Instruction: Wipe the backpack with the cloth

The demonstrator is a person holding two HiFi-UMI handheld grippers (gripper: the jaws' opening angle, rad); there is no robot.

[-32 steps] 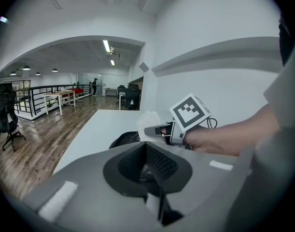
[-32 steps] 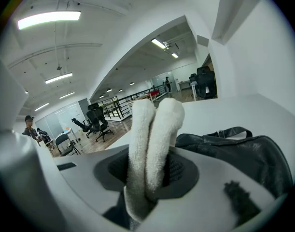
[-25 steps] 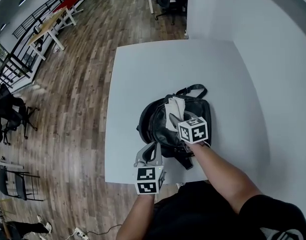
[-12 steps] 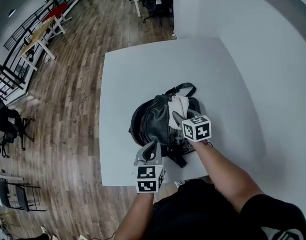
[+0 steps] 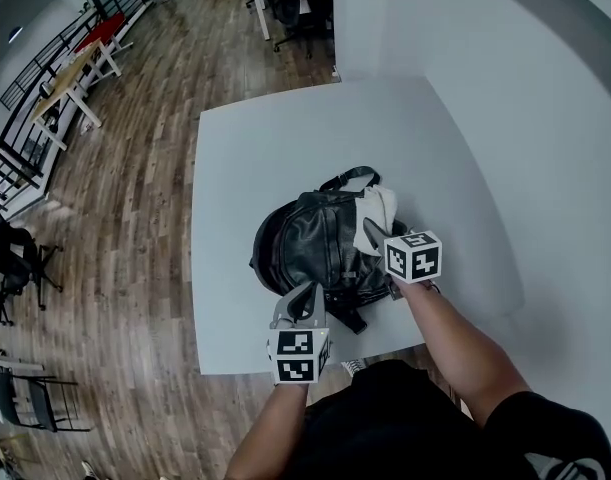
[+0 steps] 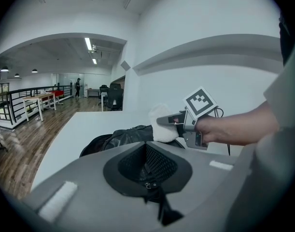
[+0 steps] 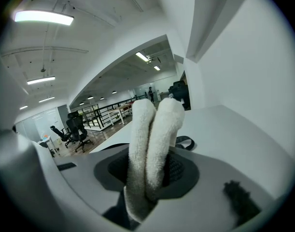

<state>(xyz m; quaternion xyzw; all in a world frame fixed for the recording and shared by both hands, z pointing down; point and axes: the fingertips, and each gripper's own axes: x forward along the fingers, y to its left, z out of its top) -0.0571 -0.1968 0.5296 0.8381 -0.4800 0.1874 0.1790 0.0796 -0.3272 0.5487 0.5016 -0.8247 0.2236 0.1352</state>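
Black leather backpack (image 5: 310, 248) lies on white counter (image 5: 285, 148). Right tongs (image 5: 373, 236) clamped on folded white terry cloth (image 5: 377, 211), which touches the backpack's right side. Left tongs (image 5: 303, 294) closed, pinching its near edge.

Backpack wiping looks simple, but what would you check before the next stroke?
1. Cloth clamped in right gripper: ok.
2. Cloth touching backpack: ok, at its right side.
3. Backpack fully on table: ok.
4. Left gripper steadying backpack: cannot tell; jaws together at its near edge.
5. Straps clear of the wiping path: cannot tell.
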